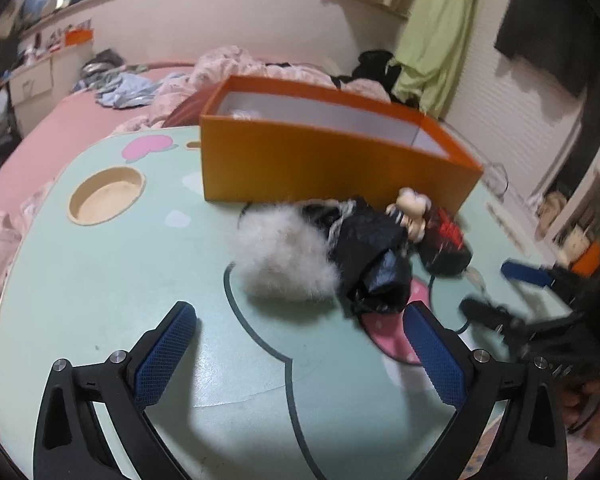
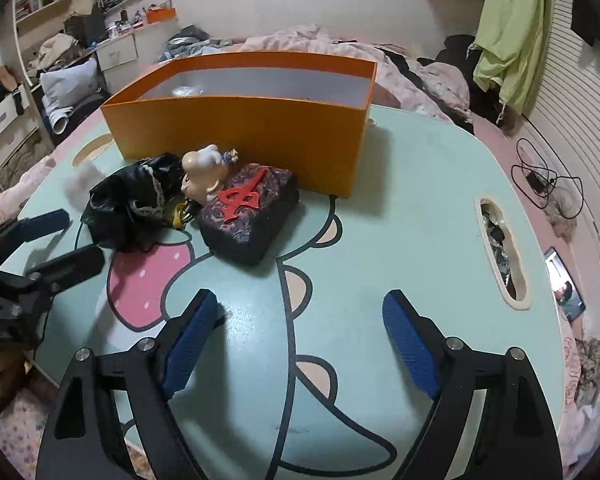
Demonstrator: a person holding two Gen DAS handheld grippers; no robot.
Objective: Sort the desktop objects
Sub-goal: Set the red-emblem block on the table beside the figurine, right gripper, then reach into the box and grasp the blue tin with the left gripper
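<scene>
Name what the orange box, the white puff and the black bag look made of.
Orange box: likely stiff cardboard, matte; flat straight walls, pale lining inside.
White puff: fluffy fur or fibre, by its fuzzy, wispy edge; which one is unclear.
Black bag: thin plastic film, probably; crumpled, with glossy highlights on the folds.

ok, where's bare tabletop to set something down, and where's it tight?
Free: the stretch right of the pouch, between the box and the slot; the near edge under the right gripper; in the left view, the patch between cup hole and fluff. Tight: fluff, black bag, figurine and pouch bunch against the box front.
</scene>
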